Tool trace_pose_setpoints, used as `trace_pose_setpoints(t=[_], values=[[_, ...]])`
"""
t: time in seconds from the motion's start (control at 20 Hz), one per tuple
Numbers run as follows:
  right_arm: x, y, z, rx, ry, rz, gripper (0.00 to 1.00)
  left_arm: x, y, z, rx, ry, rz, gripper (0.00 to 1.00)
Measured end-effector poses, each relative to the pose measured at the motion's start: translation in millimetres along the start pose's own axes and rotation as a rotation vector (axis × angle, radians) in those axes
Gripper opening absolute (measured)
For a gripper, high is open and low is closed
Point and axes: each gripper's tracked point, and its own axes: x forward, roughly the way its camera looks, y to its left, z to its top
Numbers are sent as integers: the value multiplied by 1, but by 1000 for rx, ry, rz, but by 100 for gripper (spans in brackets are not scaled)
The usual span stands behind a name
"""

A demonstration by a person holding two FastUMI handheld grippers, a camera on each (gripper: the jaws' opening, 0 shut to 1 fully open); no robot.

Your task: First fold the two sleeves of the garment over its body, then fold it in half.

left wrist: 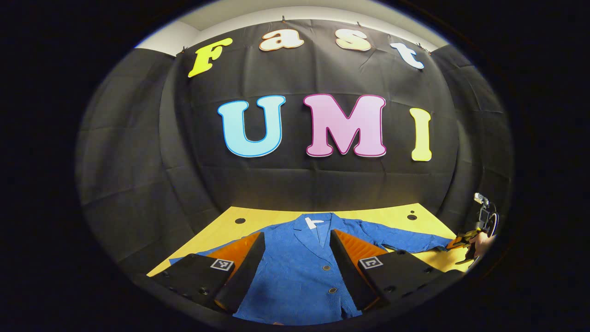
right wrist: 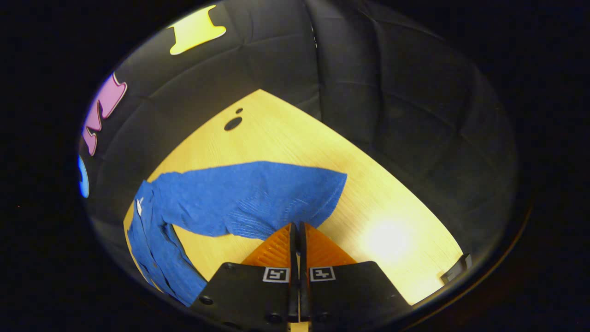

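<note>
We have the jacket (left wrist: 299,258) lying face up and flat on the table (left wrist: 392,216), collar toward the wall, buttons down the front. Neither sleeve is folded yet, so we judge this as the start of fold 1.

In the right gripper view, our right gripper (right wrist: 297,230) sits at the near edge of the right sleeve (right wrist: 249,196), which stretches out sideways from the body across the wood. Its fingers are pressed together with almost no gap. Their tips meet right at the cloth's edge, and we cannot tell for sure whether fabric is pinched between them. The left gripper view also shows this gripper far off, at the sleeve's cuff end (left wrist: 463,242).

Our left gripper (left wrist: 297,244) hovers over the jacket's chest with its fingers spread wide, holding nothing.

To do this step well, we should confirm we hold both layers of the sleeve near the cuff, not a single ply. Then we lift only enough to clear the table and carry the cuff in an arc across the chest, so the crease falls at the shoulder seam. The left gripper could press down near that shoulder to stop the body from dragging. We lay the sleeve flat and straight, then let go. A weak pinch could let the sleeve slip away mid-arc.
</note>
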Motion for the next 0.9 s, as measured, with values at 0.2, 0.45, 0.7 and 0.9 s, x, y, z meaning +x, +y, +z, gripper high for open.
trace_pose_setpoints(t=[0.2, 0.45, 0.7, 0.9], values=[[-9, 37, 32, -160, -58, 27, 2, -2, 8, -4, -6, 7, 16, 82], [-22, 143, 43, -246, -96, 177, 2, -6, 26, -6, -20, 8, 61, 81], [-37, 256, 15, -336, -77, 328, 1, -17, 55, -4, -12, 10, 136, 81], [-61, 359, -28, -413, -52, 468, 1, -33, 84, -2, -40, 13, 197, 81]])
